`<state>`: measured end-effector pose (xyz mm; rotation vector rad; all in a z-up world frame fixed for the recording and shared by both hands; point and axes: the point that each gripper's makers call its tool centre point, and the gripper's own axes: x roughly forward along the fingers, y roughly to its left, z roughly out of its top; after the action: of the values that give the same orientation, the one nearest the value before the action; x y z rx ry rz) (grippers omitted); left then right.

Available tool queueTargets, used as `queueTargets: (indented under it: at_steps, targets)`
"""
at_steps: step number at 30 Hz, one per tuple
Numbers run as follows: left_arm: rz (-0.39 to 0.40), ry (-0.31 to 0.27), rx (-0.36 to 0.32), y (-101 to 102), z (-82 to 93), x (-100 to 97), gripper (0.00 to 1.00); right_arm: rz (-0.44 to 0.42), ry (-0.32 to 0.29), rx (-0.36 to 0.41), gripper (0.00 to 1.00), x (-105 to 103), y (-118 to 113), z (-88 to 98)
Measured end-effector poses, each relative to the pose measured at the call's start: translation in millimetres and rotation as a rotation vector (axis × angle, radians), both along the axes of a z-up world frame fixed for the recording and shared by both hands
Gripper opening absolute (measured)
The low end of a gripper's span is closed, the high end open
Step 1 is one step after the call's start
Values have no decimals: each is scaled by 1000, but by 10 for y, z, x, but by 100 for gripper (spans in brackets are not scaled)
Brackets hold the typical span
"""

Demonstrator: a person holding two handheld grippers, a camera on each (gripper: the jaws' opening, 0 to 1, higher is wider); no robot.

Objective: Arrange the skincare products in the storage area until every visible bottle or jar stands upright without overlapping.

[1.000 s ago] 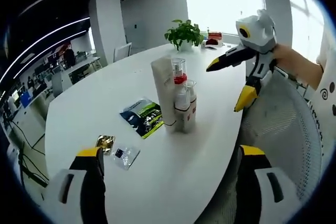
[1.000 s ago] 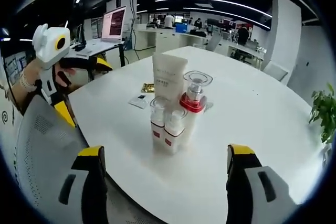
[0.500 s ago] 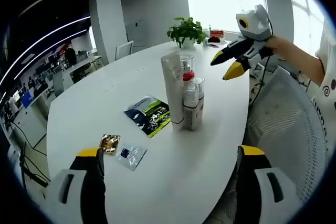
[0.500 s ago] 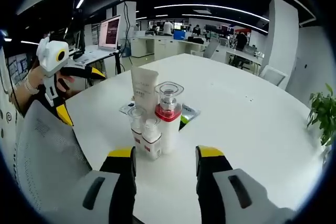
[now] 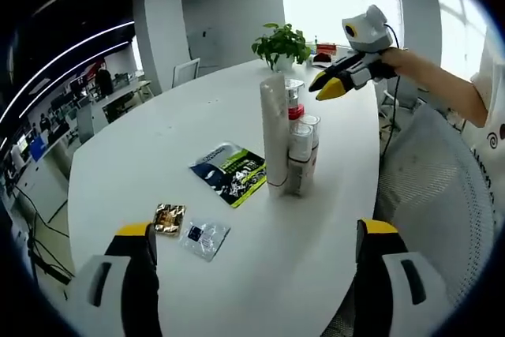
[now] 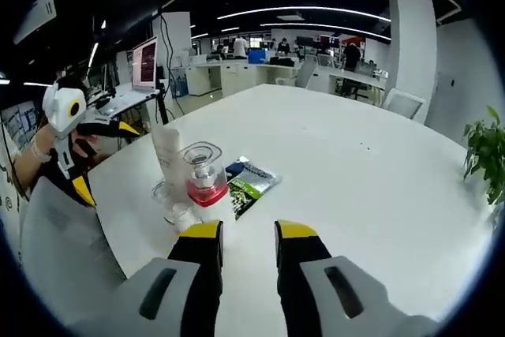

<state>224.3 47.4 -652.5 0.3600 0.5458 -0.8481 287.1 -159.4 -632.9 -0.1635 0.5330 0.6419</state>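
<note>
Four skincare containers stand bunched at the table [image 5: 142, 155] centre: a tall tube [image 5: 274, 132], a red-collared pump bottle [image 6: 204, 187] and two small bottles [image 5: 302, 155], touching; a green sachet [image 5: 230, 175] lies at their 9 o'clock in the left gripper view; the left gripper [image 5: 252, 274] is spread wide; the right gripper [image 6: 248, 234] is nearly pressed together, pinching nothing; I'd spread it before reaching, then separate the bottles gently so none tips.

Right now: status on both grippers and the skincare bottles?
Left gripper open, empty. Right gripper nearly closed, empty, above the bottles. Bottles clustered upright beside white tube. Sachets nearby, not blocking.
</note>
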Motion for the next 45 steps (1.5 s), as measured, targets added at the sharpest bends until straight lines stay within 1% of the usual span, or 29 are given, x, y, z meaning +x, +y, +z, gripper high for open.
queueTargets:
  at_steps: [1, 3, 6, 7, 8, 13, 15, 18, 21, 25, 28, 29, 32, 33, 35, 38, 42, 44, 45]
  targets:
    - [-3, 2, -3, -10, 5, 13, 99, -2, 11, 24, 23, 34, 20, -15]
    - [-10, 6, -3, -34, 0, 53, 99, -4, 19, 35, 23, 106, 27, -61]
    - [-23, 13, 11, -31, -38, 115, 98, -2, 26, 25, 20, 189, 10, -121]
    - [-29, 14, 19, -26, -60, 146, 98, -2, 27, 27, 19, 272, -25, -141]
    - [-30, 20, 21, -7, -83, 181, 98, -2, 33, 27, 19, 303, -33, -163]
    - [-35, 43, 27, 11, -168, 313, 98, 4, 91, 20, 19, 455, -16, -346]
    - [-49, 54, 28, 12, -202, 361, 98, 6, 97, 19, 18, 521, -6, -383]
    - [-55, 60, 30, 14, -232, 433, 97, 10, 110, 33, 17, 624, 62, -435]
    - [-67, 64, 27, -9, -246, 502, 95, 11, 118, 41, 17, 643, 150, -468]
    - [-73, 70, 12, -40, -283, 633, 91, 26, 145, 39, 17, 738, 244, -579]
    - [-60, 71, 16, -55, -331, 720, 92, 31, 166, 39, 16, 780, 286, -666]
    - [-60, 74, 18, -53, -346, 744, 91, 28, 175, 44, 16, 804, 290, -693]
    - [-48, 84, 11, -16, -383, 820, 84, 26, 185, 50, 16, 839, 307, -743]
    - [-44, 88, 12, -6, -403, 842, 82, 25, 189, 52, 16, 800, 340, -745]
    - [-38, 100, 15, -33, -436, 875, 77, 25, 193, 47, 15, 813, 347, -774]
    - [-31, 102, -5, -61, -460, 967, 68, 33, 199, 26, 15, 833, 356, -820]
    - [-26, 111, -26, -121, -496, 1058, 60, 40, 219, 24, 15, 867, 368, -879]
    - [-34, 142, -59, -176, -536, 1075, 53, 42, 220, 18, 15, 873, 377, -895]
    - [-29, 158, -65, -181, -575, 1105, 49, 46, 226, 18, 15, 865, 394, -910]
